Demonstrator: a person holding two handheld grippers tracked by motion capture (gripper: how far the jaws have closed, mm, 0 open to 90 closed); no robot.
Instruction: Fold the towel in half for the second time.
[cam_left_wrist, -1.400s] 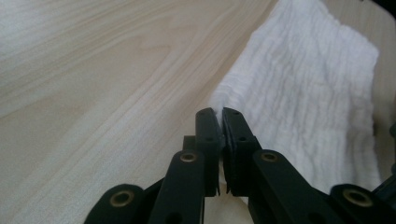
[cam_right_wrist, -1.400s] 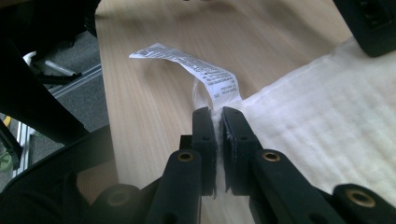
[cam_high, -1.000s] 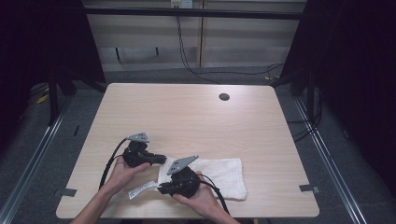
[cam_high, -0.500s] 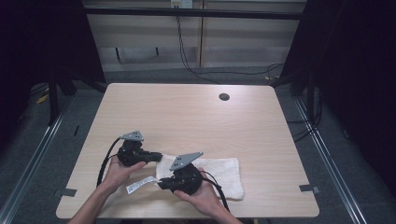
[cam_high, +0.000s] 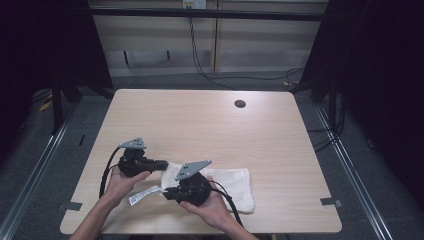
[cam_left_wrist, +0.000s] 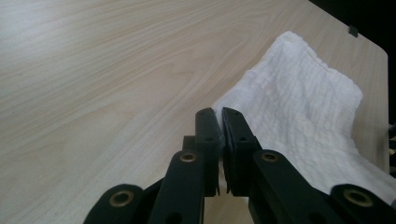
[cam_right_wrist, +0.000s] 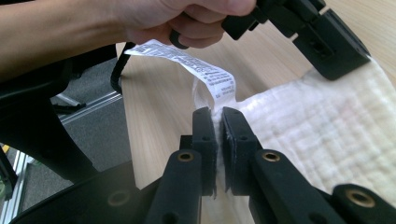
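Towel (cam_high: 227, 182) lower centre of worktop (cam_high: 200, 125) | right tool (cam_right_wrist: 215, 114) clamped on its tagged corner | left tool (cam_left_wrist: 218, 116) pinching far corner edge | I'd lift both evenly, keeping edge taut, for a clean fold.

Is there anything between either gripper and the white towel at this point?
Nothing visible. The right gripper is shut on the white towel at the corner by its care label. The left gripper is shut on the towel's near edge.
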